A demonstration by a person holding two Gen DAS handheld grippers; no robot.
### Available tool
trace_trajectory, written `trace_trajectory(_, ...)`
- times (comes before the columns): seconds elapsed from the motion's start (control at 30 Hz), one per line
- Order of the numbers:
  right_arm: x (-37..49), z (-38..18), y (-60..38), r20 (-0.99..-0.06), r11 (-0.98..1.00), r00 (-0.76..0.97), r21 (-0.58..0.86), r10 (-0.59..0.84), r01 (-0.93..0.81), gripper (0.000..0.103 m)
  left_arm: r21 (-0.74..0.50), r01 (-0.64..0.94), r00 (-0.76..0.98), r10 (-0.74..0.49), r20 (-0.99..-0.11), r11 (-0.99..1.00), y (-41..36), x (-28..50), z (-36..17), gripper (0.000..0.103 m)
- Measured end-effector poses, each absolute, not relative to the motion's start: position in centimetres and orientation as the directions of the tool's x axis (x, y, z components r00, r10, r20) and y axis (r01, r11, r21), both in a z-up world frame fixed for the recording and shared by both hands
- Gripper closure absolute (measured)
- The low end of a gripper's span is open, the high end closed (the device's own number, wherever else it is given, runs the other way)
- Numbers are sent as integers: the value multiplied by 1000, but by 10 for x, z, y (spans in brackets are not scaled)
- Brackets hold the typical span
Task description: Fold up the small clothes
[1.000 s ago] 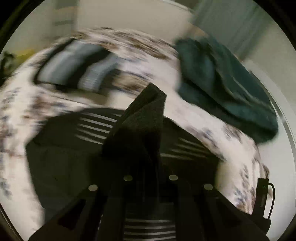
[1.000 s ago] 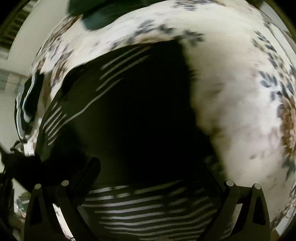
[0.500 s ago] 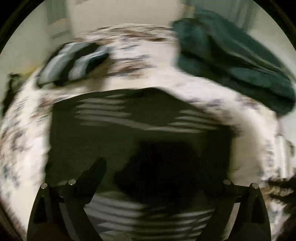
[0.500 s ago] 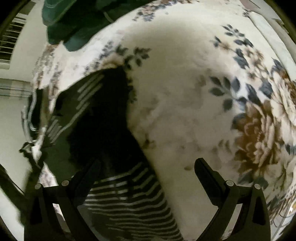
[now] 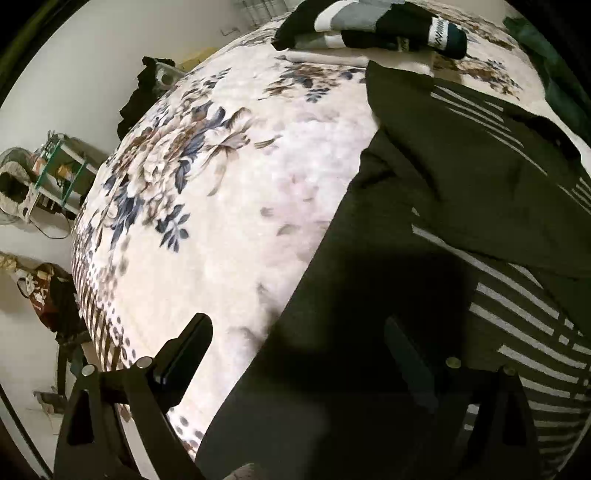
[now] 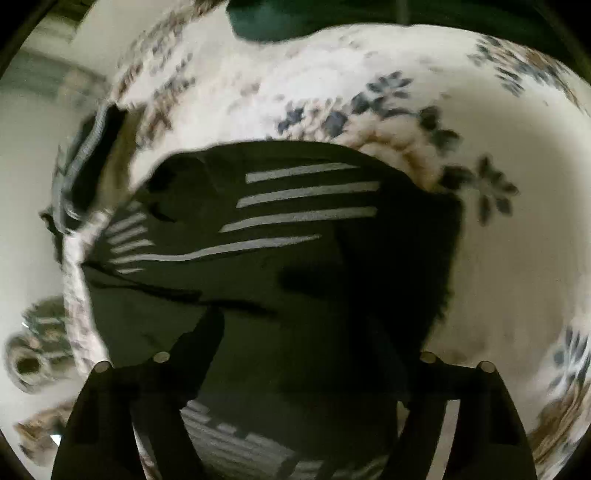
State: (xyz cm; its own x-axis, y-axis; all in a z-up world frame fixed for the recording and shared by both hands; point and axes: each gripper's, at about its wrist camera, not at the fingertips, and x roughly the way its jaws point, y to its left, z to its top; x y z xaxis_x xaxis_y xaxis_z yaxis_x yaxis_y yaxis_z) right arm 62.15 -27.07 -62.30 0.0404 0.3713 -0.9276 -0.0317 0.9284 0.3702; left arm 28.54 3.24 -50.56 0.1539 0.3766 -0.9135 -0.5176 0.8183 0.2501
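On the floral bed blanket lies the dark striped garment, partly folded over itself. Above its near edge the left tool hangs with fingers spread wide, holding nothing. Over the same garment the right tool is also wide apart and empty. Beyond sit a folded striped piece and a green cloth.

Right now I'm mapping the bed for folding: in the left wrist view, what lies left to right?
Cluttered shelf → floral blanket → dark striped garment → green cloth at the right edge.
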Motion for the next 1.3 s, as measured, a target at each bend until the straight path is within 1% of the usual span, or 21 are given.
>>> trace_trajectory(0.07,621,-630,-260,-941,940,33,335,337,-68,103,249,-523,157,379,-912,815,31,289,-505,8)
trace_trajectory(0.17,607,-604,-263,-938,951,158,298,308,-87,103,226,-540,171,368,-914,811,33,300,-502,8)
trace_trajectory(0.27,586,-568,-289,-916,944,235,328,326,-30,103,189,-558,206,356,-912,808,37,311,-494,8)
trace_trajectory(0.33,577,-555,-311,-912,943,261,333,316,23,103,178,-558,224,354,-908,811,38,318,-491,8)
trace_trajectory(0.4,570,-549,-336,-914,934,268,342,305,100,103,168,-554,234,346,-909,816,40,325,-491,8)
trace_trajectory(0.47,569,-556,-355,-901,902,213,410,377,136,103,154,-554,244,337,-909,818,42,329,-490,8)
trace_trajectory(0.53,574,-567,-360,-873,857,167,484,459,177,100,151,-552,254,338,-906,820,43,331,-489,8)
trace_trajectory(0.57,579,-574,-359,-861,843,147,507,486,180,93,152,-551,257,340,-904,820,44,330,-489,8)
trace_trajectory(0.6,584,-580,-354,-860,843,141,509,490,174,78,154,-550,258,342,-904,821,44,330,-490,8)
trace_trajectory(0.67,593,-589,-344,-868,854,139,495,477,162,66,166,-551,241,346,-907,818,46,331,-495,8)
trace_trajectory(0.77,608,-609,-323,-887,876,97,461,451,143,65,160,-558,233,338,-912,815,49,332,-500,8)
trace_trajectory(0.8,613,-618,-315,-898,889,74,439,433,132,62,161,-556,235,340,-911,815,49,333,-500,8)
trace_trajectory(0.83,618,-629,-307,-911,904,38,411,410,120,61,161,-554,238,341,-909,817,49,334,-501,8)
trace_trajectory(0.9,622,-648,-292,-927,923,-12,372,375,99,62,161,-551,241,341,-909,819,49,336,-501,8)
trace_trajectory(0.93,621,-650,-287,-931,928,-19,363,366,82,70,158,-549,244,338,-909,821,49,337,-500,8)
trace_trajectory(0.97,618,-645,-282,-935,933,9,355,355,60,97,157,-548,244,337,-909,822,49,339,-500,8)
trace_trajectory(1.07,602,-609,-285,-930,936,123,352,345,35,98,149,-545,254,332,-908,825,49,342,-498,8)
trace_trajectory(1.2,579,-574,-312,-931,941,210,323,298,100,98,137,-553,266,330,-906,822,52,346,-494,8)
trace_trajectory(1.23,575,-572,-322,-935,943,221,310,278,123,98,134,-558,265,329,-906,819,54,348,-494,8)
trace_trajectory(1.3,575,-576,-332,-942,944,188,303,277,127,98,119,-566,269,320,-909,815,57,352,-495,8)
